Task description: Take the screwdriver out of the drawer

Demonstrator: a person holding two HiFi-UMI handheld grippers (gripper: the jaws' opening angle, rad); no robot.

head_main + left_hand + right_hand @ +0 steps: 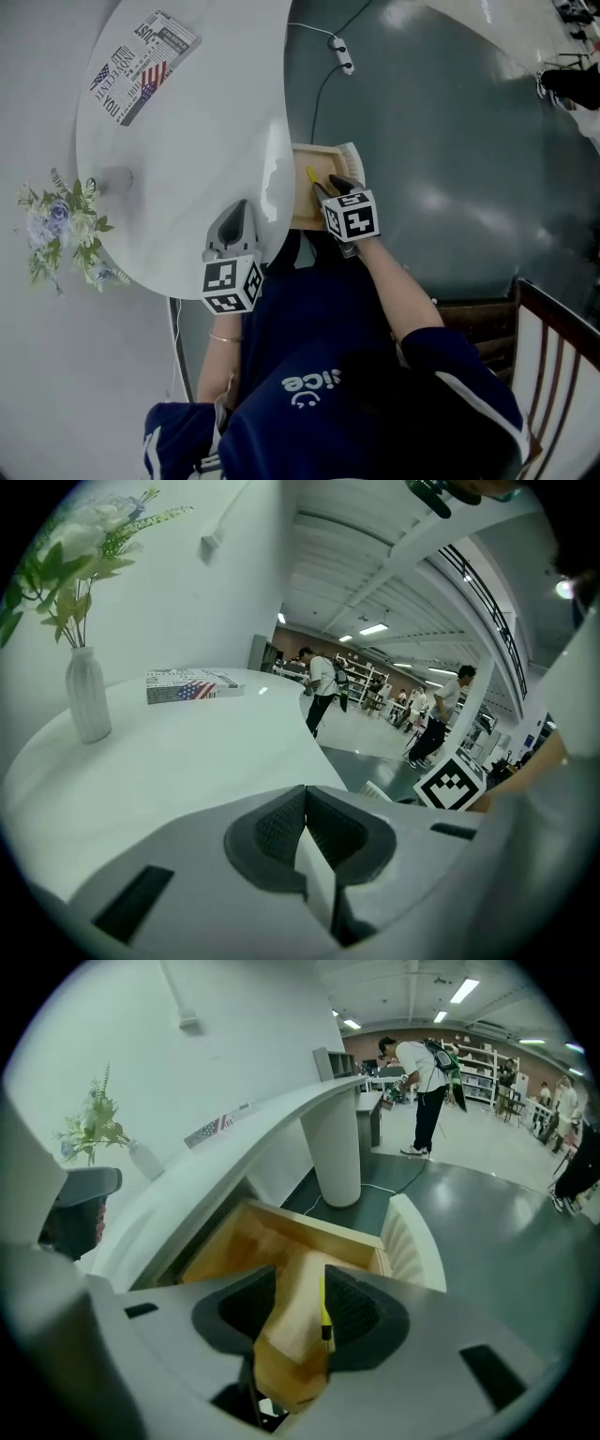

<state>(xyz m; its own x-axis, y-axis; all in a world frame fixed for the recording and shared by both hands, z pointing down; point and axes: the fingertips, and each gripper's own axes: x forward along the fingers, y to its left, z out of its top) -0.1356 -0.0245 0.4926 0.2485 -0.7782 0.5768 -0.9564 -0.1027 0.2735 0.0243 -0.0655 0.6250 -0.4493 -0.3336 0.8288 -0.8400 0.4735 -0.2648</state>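
Observation:
The wooden drawer (pixel 302 208) stands pulled out from under the white round table (pixel 197 141), its white ribbed front (pixel 412 1237) toward the floor side. A thin yellow screwdriver (pixel 311 175) lies inside it. My right gripper (pixel 325 188) reaches down into the drawer, open; in the right gripper view the screwdriver (pixel 324 1309) shows between the pads, close to the right finger (pixel 361 1312), and the pads do not press on it. My left gripper (pixel 239 210) hovers over the table's near edge, its pads (pixel 281 827) together with nothing held.
A flag-printed book (pixel 145 66) lies at the table's far side and a vase of flowers (pixel 61 230) stands at its left. The table's pedestal (pixel 336 1152) rises behind the drawer. A cable with a power strip (pixel 342 52) lies on the floor. A wooden chair (pixel 553 347) is at the right.

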